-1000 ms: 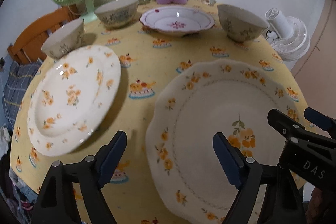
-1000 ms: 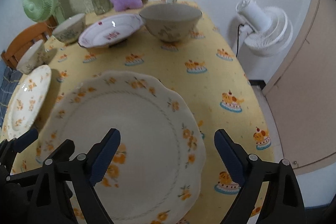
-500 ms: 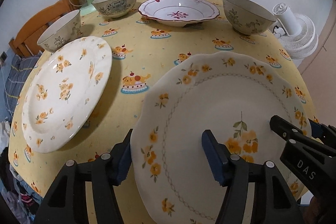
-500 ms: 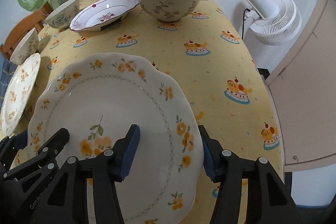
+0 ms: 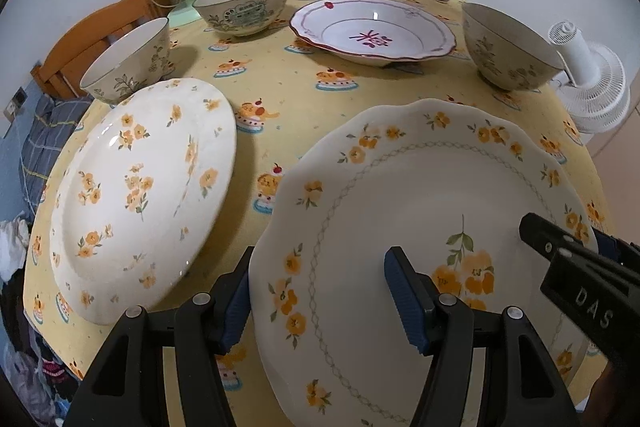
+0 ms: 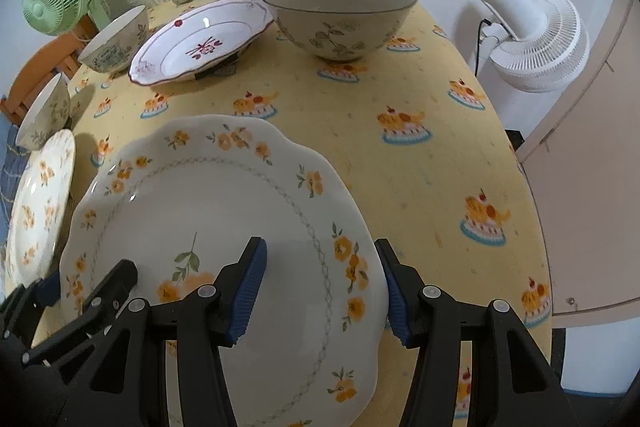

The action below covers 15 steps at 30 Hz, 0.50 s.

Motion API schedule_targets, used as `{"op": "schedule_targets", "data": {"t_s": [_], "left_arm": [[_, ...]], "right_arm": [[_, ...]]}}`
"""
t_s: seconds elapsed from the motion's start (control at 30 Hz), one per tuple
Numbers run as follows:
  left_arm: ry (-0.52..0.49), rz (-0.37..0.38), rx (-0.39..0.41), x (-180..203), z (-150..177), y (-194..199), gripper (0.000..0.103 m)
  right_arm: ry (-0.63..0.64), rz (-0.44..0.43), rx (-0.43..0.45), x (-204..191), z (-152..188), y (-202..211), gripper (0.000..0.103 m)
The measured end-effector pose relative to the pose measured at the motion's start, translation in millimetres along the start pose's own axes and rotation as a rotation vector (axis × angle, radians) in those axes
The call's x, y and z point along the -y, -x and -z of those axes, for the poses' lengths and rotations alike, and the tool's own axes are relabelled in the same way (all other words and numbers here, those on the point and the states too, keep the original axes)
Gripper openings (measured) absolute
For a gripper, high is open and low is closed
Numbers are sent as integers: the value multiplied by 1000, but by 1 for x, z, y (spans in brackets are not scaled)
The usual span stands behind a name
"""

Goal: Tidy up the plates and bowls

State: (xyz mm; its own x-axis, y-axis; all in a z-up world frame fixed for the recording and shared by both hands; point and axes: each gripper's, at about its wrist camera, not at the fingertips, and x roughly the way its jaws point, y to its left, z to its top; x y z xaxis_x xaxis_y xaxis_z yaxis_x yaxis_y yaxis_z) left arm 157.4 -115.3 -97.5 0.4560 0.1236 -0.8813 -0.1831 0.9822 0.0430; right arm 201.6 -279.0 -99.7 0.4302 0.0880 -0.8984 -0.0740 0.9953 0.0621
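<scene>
Now that both sets of jaws have narrowed from wide apart a second ago, the left gripper (image 5: 318,301) straddles the left rim of the scalloped floral plate (image 5: 432,211) and the right gripper (image 6: 322,293) its right rim; whether the pads press the rim I cannot tell. The plate lies on the yellow tablecloth (image 6: 360,115), beside the round floral plate (image 5: 140,195). Lifting it for stacking looks imminent.
</scene>
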Motion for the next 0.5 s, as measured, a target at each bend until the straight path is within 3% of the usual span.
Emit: {"op": "schedule_targets", "data": {"t_s": [0.5], "left_arm": [[6,-36,-15,5,-6,-2,65]], "right_arm": [[39,-4,7,-6,-16,-12,62]]}}
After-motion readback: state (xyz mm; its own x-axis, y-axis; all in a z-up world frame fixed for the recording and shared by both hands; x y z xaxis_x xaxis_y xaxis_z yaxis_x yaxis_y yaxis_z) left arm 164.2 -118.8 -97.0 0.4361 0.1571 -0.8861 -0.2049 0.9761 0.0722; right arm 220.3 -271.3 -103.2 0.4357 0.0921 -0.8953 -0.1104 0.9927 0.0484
